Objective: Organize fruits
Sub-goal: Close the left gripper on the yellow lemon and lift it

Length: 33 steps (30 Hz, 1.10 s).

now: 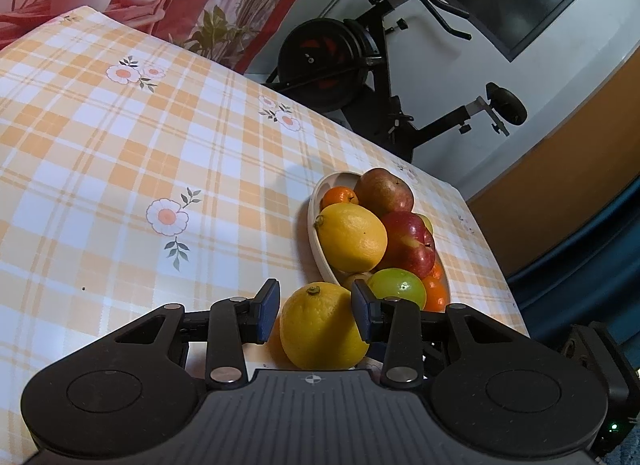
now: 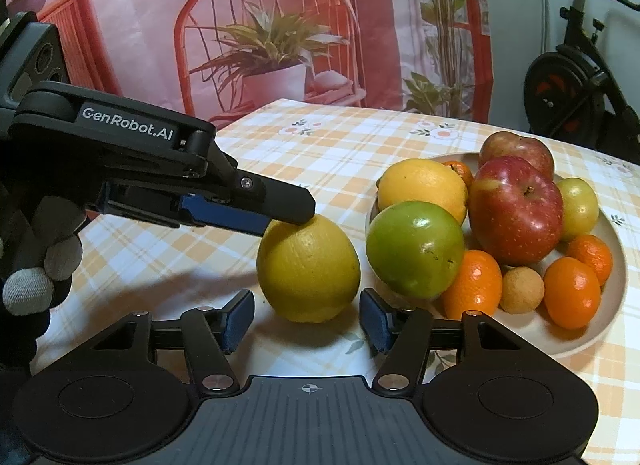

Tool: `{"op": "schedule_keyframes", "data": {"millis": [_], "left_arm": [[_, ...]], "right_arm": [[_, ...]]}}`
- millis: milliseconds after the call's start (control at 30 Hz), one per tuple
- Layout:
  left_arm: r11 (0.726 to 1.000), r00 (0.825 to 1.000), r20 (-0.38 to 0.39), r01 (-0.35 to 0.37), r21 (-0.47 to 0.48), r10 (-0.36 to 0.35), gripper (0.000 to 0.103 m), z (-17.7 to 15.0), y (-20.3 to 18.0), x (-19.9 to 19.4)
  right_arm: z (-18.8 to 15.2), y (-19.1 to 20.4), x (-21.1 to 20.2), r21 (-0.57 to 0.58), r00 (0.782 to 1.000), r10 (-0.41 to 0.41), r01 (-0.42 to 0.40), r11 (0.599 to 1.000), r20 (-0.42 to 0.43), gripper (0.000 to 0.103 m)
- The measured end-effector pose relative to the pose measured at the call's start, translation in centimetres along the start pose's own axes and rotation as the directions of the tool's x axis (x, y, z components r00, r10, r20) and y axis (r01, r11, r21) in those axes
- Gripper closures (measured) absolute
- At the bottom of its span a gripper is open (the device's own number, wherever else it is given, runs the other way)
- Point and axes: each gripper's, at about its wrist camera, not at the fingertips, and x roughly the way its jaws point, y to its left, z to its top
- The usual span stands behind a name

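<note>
left wrist: l gripper (image 1: 316, 311) clamped on lemon (image 1: 322, 327)

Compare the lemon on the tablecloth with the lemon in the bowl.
The loose lemon rests on the tablecloth; the bowl lemon lies among other fruit in the bowl. The left gripper is closed around the loose lemon; nothing touches the bowl lemon. Both are yellow and about the same size.

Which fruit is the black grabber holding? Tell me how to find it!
Look at the checked tablecloth, then the plate piled with fruit. Just left of it sits one lemon alone on the cloth, with the left gripper closed on it. The other lemon lies on the plate.
</note>
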Motion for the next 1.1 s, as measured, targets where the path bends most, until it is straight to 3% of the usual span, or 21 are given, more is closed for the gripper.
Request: {"op": "schedule_keyframes", "data": {"millis": [667,1100], "left_arm": [[0.999,0.999,-0.011,0.044,-0.028,-0.044,0.061,-0.8,-0.2,0.1],[0.999,0.999,0.003,0.034,0.006,-0.034,0.061,-1.3,-3.1,-0.6]], "right_arm": [[-0.6,-0.5,-0.5,0.063,1.0,0.014,-0.015,0.998,0.017,0.054],[-1.2,-1.0,-3.6,0.097,0.997,0.032,-0.038,0.995,0.065,0.054]]}}
